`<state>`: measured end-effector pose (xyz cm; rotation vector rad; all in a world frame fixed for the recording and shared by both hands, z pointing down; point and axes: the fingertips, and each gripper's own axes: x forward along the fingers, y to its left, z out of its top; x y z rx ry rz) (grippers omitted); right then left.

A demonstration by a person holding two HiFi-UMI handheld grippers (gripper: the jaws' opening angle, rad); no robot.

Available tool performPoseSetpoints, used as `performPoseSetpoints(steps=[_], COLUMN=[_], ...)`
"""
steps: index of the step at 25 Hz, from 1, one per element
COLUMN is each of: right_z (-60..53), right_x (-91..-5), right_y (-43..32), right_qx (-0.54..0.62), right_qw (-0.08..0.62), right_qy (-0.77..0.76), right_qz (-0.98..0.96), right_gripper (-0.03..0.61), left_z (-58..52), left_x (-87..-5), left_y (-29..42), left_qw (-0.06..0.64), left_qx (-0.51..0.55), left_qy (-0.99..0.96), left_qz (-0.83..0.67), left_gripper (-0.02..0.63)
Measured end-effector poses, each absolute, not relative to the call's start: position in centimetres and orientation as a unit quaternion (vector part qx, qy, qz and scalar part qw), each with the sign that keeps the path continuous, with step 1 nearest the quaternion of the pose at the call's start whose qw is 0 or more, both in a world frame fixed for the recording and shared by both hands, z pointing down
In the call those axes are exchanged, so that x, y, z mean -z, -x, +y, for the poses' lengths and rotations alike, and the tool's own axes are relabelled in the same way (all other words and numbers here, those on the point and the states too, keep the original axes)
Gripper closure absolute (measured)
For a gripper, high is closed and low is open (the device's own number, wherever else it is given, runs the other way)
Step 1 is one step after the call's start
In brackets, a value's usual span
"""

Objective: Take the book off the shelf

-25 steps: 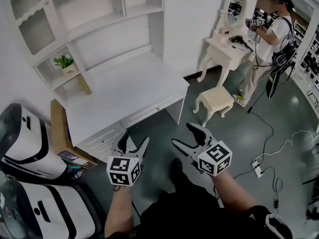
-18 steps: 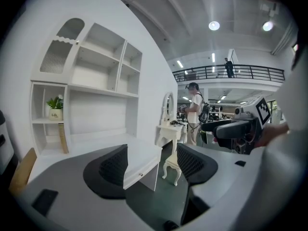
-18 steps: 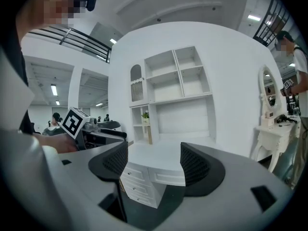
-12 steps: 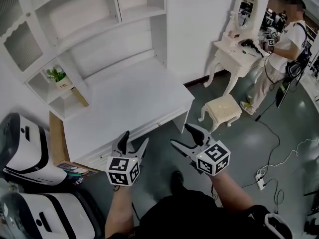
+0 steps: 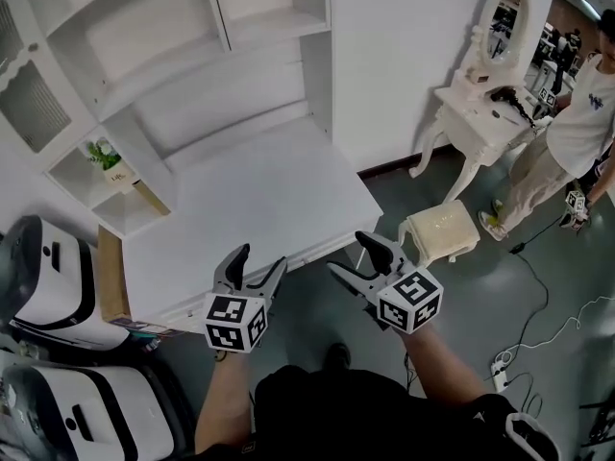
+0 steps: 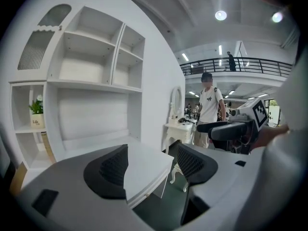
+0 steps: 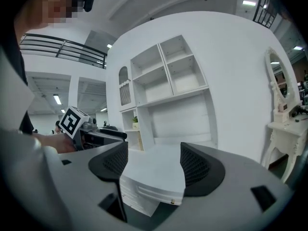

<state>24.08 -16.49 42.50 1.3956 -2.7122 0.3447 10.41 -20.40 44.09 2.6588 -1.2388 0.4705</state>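
Tan against all that white, what I take for the book leans in the low cubby at the left end of the shelf, right under the cubby with the small potted plant. It is too small from here for me to read a spine or cover, so the call is a guess from its thin, flat shape. It stands tilted, not upright, with its long axis running on a slant and its foot resting on the cubby floor.

My left gripper and right gripper both hover at the near edge of the surface, side by side and close together. Each has its jaws spread wide. Through both pairs I see only the white corner of the surface and the shelf behind it, so neither holds anything.

What matters for the reach is that the book sits ahead and well off to the left of both grippers, across the whole depth of the surface. The left gripper is the nearer of the two and has the straighter line into that cubby. The right one would have to cross over it. I'd judge the approach should come in from the open front of the cubby, with the jaws turned to close across the thin faces of the book and not along its slanted length. The cubby's side wall and the plant's ledge above leave little room to correct once inside.
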Motion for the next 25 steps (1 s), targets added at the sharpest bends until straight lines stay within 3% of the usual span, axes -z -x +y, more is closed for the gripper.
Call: performPoseSetpoints(steps=[10,25], right_z=[-23.7,-43.8], right_x=[-43.7,-41.2], right_y=[-22.7,-12.6], right_qx=[-0.119,-0.097], right_qw=[0.061,0.062], right_qy=[-0.439,-0.429], right_qz=[-0.888,-0.896], right_gripper=[0.227,0.227], left_z=[-27.7,-47.1], left_x=[-46.0,-45.2], left_y=[-9.2,-0.4], left_qw=[0.108,0.098], left_qx=[-0.151,-0.145], left_qy=[-0.887,-0.89], left_qz=[-0.422,-0.421], left_gripper=[0.302,0.302])
